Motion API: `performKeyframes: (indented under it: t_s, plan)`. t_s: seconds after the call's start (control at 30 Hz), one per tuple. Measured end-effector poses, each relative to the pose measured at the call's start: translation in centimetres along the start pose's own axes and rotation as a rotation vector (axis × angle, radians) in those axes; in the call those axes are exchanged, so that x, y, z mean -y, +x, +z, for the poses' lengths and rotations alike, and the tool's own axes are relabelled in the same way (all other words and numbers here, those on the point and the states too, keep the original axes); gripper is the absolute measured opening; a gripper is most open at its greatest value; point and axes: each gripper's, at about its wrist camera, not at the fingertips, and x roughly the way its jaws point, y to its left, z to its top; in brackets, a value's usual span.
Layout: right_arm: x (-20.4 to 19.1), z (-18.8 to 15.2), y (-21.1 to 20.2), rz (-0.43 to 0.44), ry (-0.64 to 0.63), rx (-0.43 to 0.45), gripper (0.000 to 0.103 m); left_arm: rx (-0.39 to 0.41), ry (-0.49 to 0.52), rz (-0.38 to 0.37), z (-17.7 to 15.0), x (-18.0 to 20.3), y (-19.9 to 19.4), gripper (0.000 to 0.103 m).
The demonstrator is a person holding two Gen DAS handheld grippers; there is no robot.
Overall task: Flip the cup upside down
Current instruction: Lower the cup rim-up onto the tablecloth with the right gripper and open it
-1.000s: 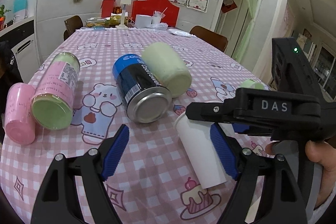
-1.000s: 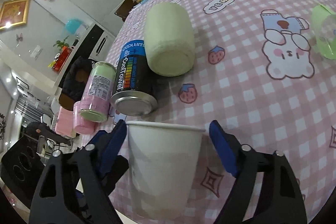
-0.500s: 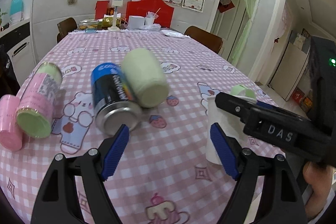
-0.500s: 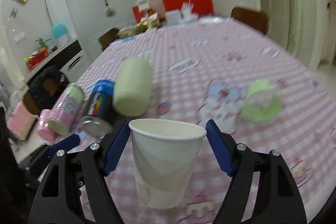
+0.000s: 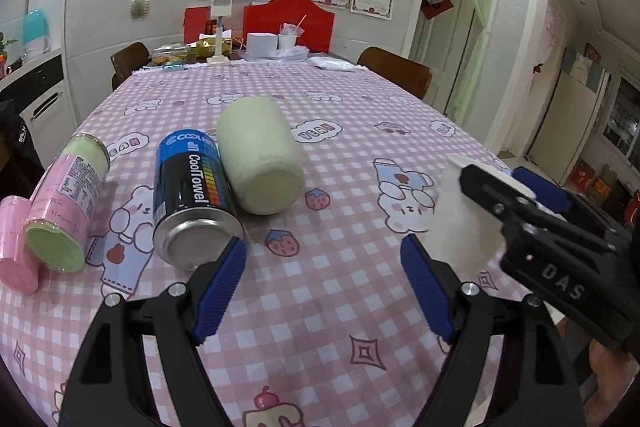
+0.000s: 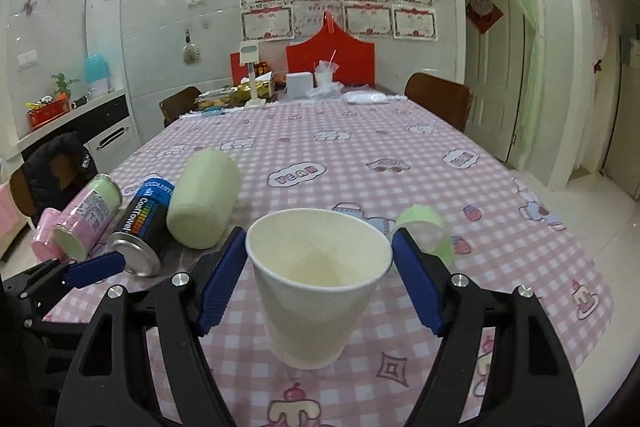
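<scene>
Change: cup now upright, swung from tilted.
Right gripper: clasps cup's wall.
Left gripper: wide, empty.
Handling: light, crushable paper; grip mid-wall gently.

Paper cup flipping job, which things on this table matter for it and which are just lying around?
Belongs to the job:
paper cup, mouth up
right claw, around the cup

Just lying about:
blue CoolTowel can
cream roll
pink canister
small green cup
left claw, open
</scene>
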Motion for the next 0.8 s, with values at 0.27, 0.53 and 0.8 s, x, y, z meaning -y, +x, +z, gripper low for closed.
performKeyframes:
  t_s: [0.27,0.53,0.8]
  plan:
    - [0.9,-0.7,-0.3,-0.009,0.012,0.02,0.071,-0.002,0.007,0.009,-0.1,0.7,0.5,0.078]
    - [0.9,-1.6,-0.6,-0.005,0.012,0.036,0.071,-0.011,0.019,0.016,-0.6,1.0,0.5,0.078]
    - [0.5,-2.3,-0.8,0.011,0.007,0.035,0.072,-0.018,0.031,0.042,-1.2,0.9,0.2,0.078]
